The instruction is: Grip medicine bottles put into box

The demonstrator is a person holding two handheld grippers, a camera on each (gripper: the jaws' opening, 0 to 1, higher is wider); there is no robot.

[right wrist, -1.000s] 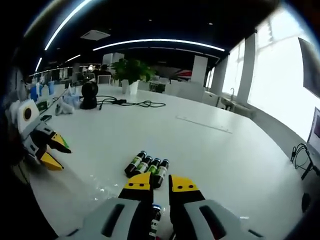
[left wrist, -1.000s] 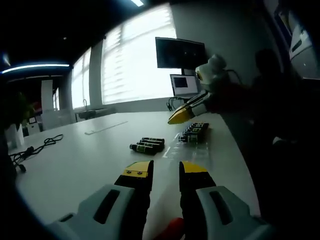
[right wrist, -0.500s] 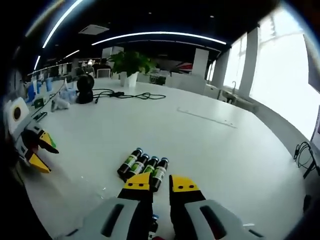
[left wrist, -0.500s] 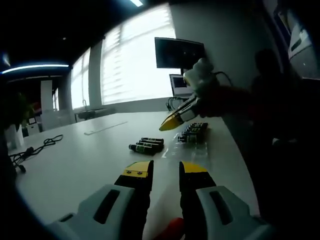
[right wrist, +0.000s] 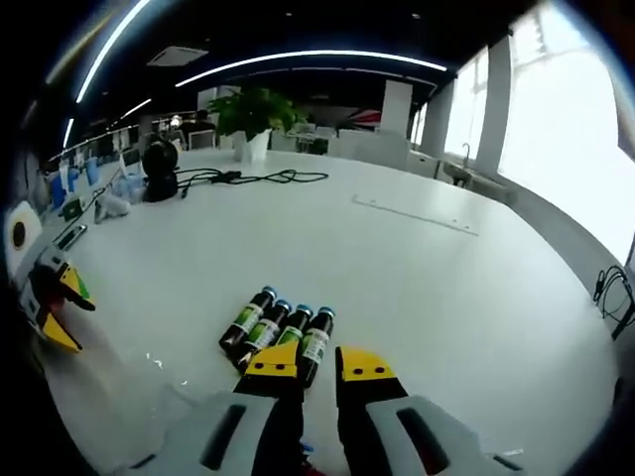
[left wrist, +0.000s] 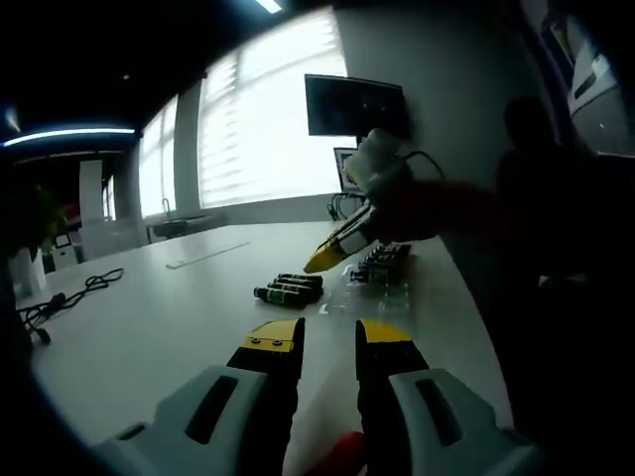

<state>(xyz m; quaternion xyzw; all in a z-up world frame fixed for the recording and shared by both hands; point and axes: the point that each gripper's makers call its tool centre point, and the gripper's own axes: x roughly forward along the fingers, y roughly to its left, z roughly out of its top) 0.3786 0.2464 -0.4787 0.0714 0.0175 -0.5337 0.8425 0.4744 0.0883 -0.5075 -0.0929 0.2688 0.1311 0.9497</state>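
Several dark medicine bottles [right wrist: 278, 332] with green labels lie side by side on the white table [right wrist: 417, 278]. My right gripper [right wrist: 317, 363] hovers just short of them, its jaws a little apart and empty. In the left gripper view the same bottles [left wrist: 291, 288] lie mid-table. The right gripper [left wrist: 327, 260] hangs over them, held by a person's arm. A clear box [left wrist: 382, 266] with several bottles in it sits just right of them. My left gripper [left wrist: 330, 337] stands open and empty above the near table. It also shows as the left gripper [right wrist: 55, 309] at the far left.
Black cables [left wrist: 60, 297] trail at the table's left end. A monitor [left wrist: 354, 106] and a laptop stand at the far end. In the right gripper view a potted plant [right wrist: 253, 114], a black round device [right wrist: 157, 169] and cables sit at the back.
The right gripper has moved down and away from the clear box toward the loose bottles, which now sit closer to its jaws. The left gripper has held still.
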